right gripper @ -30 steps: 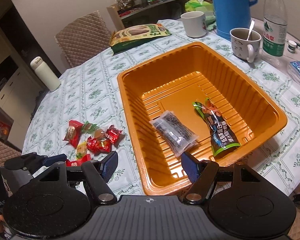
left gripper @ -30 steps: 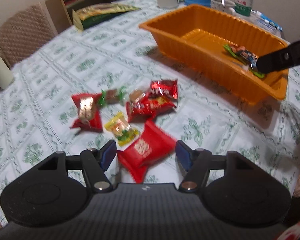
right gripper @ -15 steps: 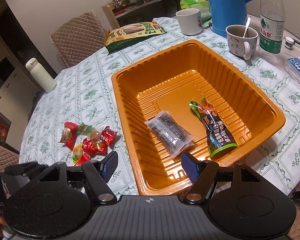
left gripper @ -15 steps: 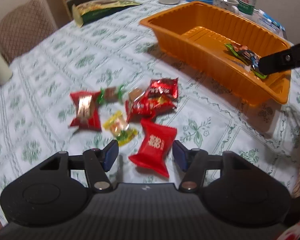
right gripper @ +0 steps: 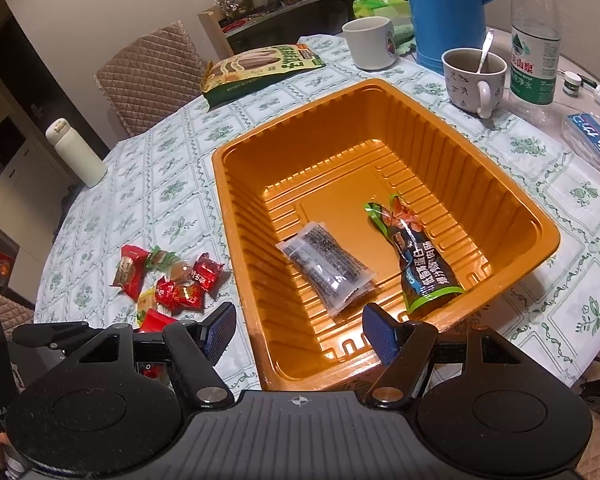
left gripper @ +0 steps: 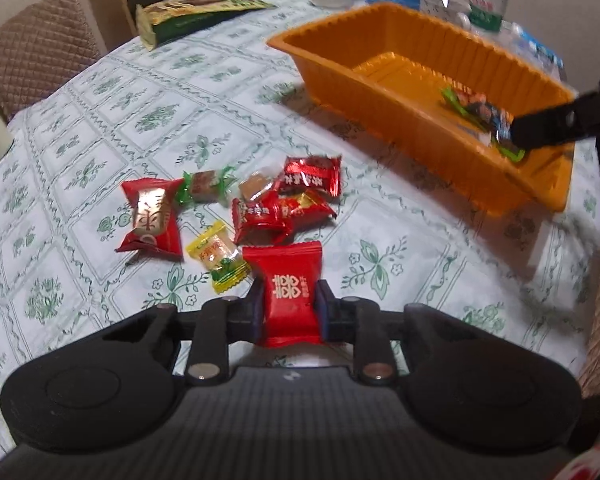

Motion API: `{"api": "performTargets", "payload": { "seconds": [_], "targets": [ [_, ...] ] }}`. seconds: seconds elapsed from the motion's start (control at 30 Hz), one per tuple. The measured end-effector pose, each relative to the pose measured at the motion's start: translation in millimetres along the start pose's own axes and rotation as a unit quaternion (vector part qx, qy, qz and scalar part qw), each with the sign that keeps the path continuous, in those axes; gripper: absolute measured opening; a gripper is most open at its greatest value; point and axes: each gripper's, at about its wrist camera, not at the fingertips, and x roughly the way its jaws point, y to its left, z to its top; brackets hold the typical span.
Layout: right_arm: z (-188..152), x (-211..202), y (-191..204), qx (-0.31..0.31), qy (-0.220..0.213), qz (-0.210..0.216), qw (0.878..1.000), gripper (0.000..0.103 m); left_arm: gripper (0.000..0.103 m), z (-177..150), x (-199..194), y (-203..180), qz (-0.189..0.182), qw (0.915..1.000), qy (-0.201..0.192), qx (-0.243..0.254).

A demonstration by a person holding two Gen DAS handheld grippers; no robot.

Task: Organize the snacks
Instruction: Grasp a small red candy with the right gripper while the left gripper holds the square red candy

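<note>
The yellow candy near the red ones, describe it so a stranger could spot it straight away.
Left of the orange plastic tray, loose sweets lie on the green-patterned tablecloth. At the cluster's near edge, beside the red square packet in the left claw, lies the small yellow wrapped candy: the only yellow wrapper.

- Orange tray [right gripper: 512, 216]: glossy moulded plastic with ribbed walls.
- Red candy packet [left gripper: 288, 288]: shiny, crinkled foil-like wrapper.
- Tablecloth [left gripper: 148, 92]: smooth printed sheet with a slight sheen.
- Gripper body [left gripper: 292, 420]: matt black plastic, ridged in the middle.
- Chair cover [right gripper: 152, 76]: quilted brown cloth.
- Mug [right gripper: 474, 76]: glazed ceramic holding a metal spoon.
</note>
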Motion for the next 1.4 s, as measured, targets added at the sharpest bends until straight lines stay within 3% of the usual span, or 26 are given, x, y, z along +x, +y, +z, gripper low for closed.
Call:
{"api": "performTargets", "payload": {
  "seconds": [0.13,0.3,0.47,0.67,0.8,1.1,1.4],
  "targets": [
    [1.6,0.9,7.4,-0.019,-0.009,0.014,1.0,0.07,0.023,-4.2,-17.2,11.8,-0.002,0.9987,-0.019,-0.046],
    [6.8,1.1,27.9,-0.074,-0.033,0.049,0.995,0.07,0.023,-11.2,-41.0,26.7,0.039,0.9954,-0.038,-0.078],
    [11.6,9.8,55.3,-0.141,-0.049,0.086,0.985,0.069,0.023,-19.2,-58.5,53.5,0.078,0.9869,-0.048,-0.132],
    [10.9,39.2,83.3,-0.213,-0.027,0.123,0.969,0.068,0.023,-29.8,-72.9,83.6,0.108,0.9747,-0.052,-0.189],
    [8.7,65.9,96.7,-0.258,0.008,0.137,0.956,0.054,0.023,-36.7,-77.2,94.0,0.12,0.9694,-0.049,-0.209],
    [2.8,113.7,124.0,-0.357,0.034,0.136,0.923,0.035,0.023,-47.2,-74.7,111.6,0.123,0.958,-0.033,-0.257],
    [-17.2,142.5,143.3,-0.473,0.027,0.105,0.874,0.032,0.023,-52.2,-71.8,120.3,0.13,0.9524,-0.025,-0.275]
  ]
}}
